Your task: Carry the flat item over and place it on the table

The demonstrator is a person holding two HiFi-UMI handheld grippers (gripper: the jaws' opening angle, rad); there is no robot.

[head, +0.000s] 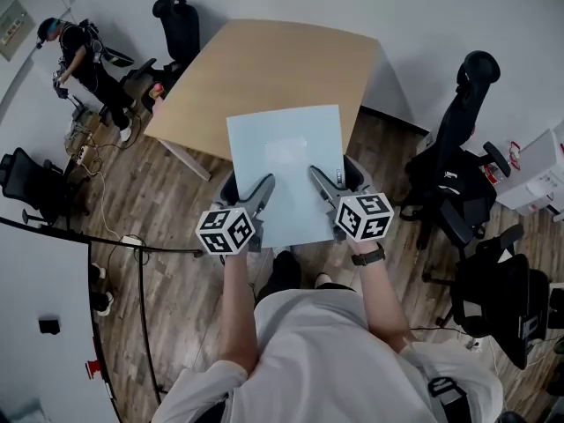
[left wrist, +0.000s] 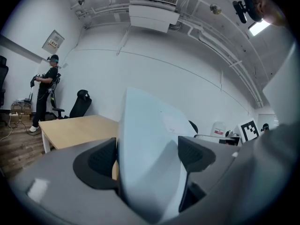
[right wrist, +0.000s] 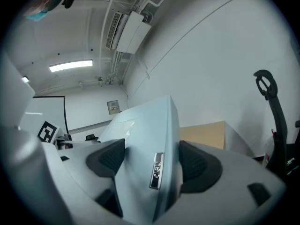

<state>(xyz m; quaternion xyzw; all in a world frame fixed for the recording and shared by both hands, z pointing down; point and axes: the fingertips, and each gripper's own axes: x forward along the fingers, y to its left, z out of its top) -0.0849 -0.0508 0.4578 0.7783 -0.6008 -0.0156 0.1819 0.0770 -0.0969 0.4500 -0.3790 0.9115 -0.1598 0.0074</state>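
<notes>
A flat pale blue panel [head: 286, 170] is held level in the air, its far edge over the near corner of the wooden table [head: 264, 69]. My left gripper [head: 256, 190] is shut on the panel's near left edge, and my right gripper [head: 322, 181] is shut on its near right edge. In the left gripper view the panel [left wrist: 147, 149] stands edge-on between the dark pads [left wrist: 101, 161], with the table [left wrist: 79, 128] behind. In the right gripper view the panel [right wrist: 145, 144] fills the gap between the pads [right wrist: 199, 165], a small silver tag on its edge.
Black office chairs stand at right [head: 463, 148], at far left [head: 31, 183] and behind the table [head: 176, 25]. A person [head: 84, 64] stands at the far left by cables on the wood floor. White boxes [head: 542, 170] sit at the right edge.
</notes>
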